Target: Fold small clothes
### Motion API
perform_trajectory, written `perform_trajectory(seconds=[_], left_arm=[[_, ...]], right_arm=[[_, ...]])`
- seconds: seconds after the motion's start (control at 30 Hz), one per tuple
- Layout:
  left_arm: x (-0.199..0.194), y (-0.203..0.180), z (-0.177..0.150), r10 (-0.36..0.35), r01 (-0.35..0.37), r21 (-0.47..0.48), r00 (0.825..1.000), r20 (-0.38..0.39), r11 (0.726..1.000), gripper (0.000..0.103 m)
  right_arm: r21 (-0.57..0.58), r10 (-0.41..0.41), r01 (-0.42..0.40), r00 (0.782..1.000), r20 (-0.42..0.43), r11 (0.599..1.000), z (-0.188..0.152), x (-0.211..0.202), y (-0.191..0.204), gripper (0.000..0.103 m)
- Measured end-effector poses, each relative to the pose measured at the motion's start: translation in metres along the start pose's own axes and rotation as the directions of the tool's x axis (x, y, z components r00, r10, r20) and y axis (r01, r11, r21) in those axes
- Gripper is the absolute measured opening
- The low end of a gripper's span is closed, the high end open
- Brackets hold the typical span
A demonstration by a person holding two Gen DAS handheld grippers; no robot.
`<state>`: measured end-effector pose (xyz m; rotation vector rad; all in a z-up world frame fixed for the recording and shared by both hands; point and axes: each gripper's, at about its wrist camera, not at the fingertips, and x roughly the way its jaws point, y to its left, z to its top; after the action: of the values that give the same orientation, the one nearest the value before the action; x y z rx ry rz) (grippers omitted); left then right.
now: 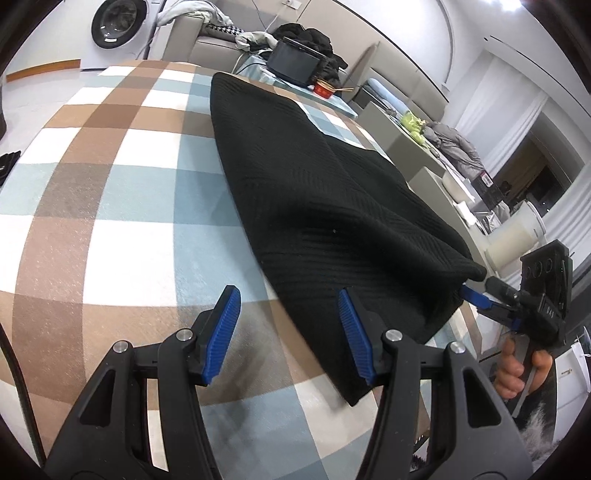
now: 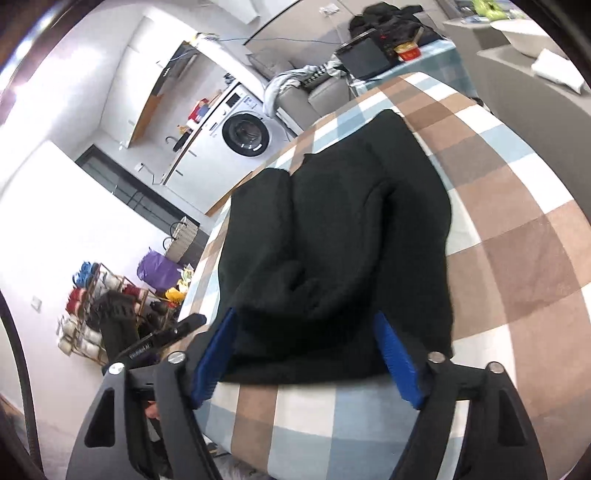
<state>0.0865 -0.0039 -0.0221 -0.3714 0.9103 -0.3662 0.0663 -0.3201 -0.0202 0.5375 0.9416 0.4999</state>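
A black knit garment [image 1: 314,177] lies folded lengthwise on the checked table cover [image 1: 122,177]. My left gripper [image 1: 288,332] is open, its right finger [image 1: 354,332] against the garment's near edge, its left finger over bare cover. My right gripper shows in the left wrist view [image 1: 476,295] at the garment's right corner, held by a hand. In the right wrist view the garment [image 2: 351,229] lies bunched between the open jaws of my right gripper [image 2: 310,354], whose blue pads [image 2: 397,354] flank the near hem without pinching it.
A washing machine [image 1: 118,22] and a sofa with clothes [image 1: 221,29] stand behind. A black box [image 1: 291,59] and a red bowl [image 1: 325,88] sit at the table's far end. Shelves with colourful items [image 2: 96,295] stand on the floor.
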Motion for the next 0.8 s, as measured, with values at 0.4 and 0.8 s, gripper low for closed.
perform_trajectory(seconds=[0.4,0.8], left_arm=[[-0.049,0.024,-0.02,0.031,-0.025,-0.07,0.995,0.094,0.997,0.052],[-0.167,0.134,-0.05,0.335,-0.219,-0.372,0.899,0.283,0.902,0.052]], right_arm=[[-0.202,-0.149,0.172,0.981,0.127,0.964,0.034,0.059,0.08,0.015],[-0.514,0.27,-0.414,0.903,-0.334,0.751,-0.007,0.183,0.292,0.049]])
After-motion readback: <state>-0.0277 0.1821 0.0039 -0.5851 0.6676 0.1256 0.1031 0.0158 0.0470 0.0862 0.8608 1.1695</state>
